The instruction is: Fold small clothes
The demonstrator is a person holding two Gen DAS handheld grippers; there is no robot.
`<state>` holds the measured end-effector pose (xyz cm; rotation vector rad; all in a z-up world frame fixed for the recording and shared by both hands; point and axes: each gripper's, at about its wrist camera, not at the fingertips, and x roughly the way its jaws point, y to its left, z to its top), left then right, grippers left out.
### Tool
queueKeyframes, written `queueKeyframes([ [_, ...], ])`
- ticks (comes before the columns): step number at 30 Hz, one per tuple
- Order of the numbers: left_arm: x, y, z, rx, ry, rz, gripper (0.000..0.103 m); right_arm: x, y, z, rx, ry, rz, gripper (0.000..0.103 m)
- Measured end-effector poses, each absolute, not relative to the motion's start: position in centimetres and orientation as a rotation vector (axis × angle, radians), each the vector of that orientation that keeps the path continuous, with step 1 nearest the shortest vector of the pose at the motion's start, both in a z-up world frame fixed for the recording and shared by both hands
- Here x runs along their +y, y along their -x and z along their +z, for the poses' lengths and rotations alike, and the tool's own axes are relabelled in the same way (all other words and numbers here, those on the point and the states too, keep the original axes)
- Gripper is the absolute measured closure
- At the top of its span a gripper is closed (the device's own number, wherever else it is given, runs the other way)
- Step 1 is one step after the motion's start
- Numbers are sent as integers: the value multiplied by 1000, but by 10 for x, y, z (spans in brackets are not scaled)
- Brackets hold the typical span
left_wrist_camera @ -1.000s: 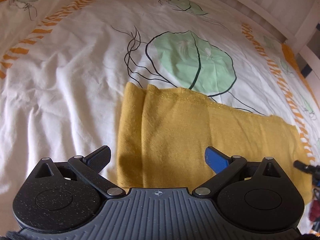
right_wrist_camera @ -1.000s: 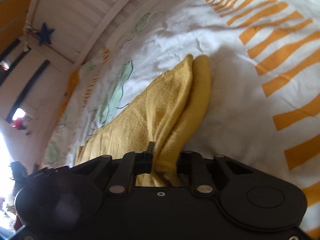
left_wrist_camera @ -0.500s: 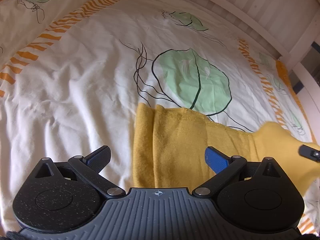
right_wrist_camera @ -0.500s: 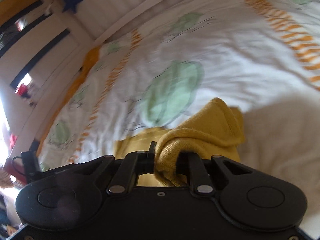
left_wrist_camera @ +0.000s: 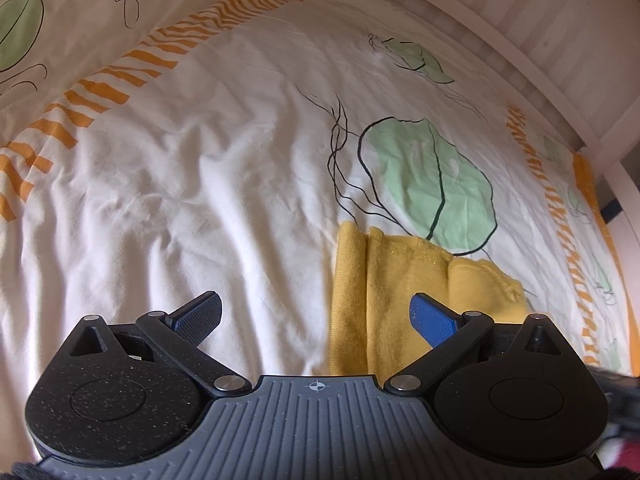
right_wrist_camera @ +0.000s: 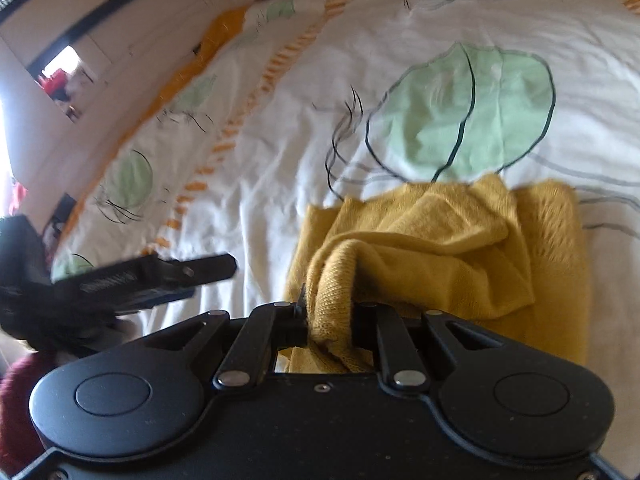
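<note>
A mustard-yellow knit garment (left_wrist_camera: 384, 300) lies on a white bedspread, its far edge touching a green leaf print. My right gripper (right_wrist_camera: 330, 312) is shut on one end of the yellow garment (right_wrist_camera: 440, 248), which it has lifted and carried over the rest, so the cloth bunches in a doubled layer. My left gripper (left_wrist_camera: 316, 314) hovers open above the sheet with nothing between its blue pads; its right pad (left_wrist_camera: 434, 318) overlaps the garment's near left part. In the right wrist view the left gripper (right_wrist_camera: 188, 270) shows as a dark blurred shape left of the garment.
The bedspread (left_wrist_camera: 192, 184) is wrinkled, printed with green leaves and orange striped bands. A white slatted bed frame (left_wrist_camera: 520, 20) runs along the far side. A dark red sleeve (right_wrist_camera: 16, 408) shows at the lower left of the right wrist view.
My right gripper swept the held end of the garment across over the rest, folding it to about half length. My left gripper drifted left, so the garment now sits at its right.
</note>
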<state>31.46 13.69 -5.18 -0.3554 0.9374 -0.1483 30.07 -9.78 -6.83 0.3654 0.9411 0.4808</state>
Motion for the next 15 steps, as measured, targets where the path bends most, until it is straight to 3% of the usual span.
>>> queueKeyframes([
  [2, 138, -315, -51, 936, 359, -153, 2, -86, -302, -74, 948, -308, 463, 81],
  [9, 144, -312, -49, 924, 372, -151, 2, -62, -298, -78, 946, -287, 518, 59],
  [15, 153, -313, -50, 921, 392, -124, 2, -59, -287, -61, 855, -283, 599, 58],
])
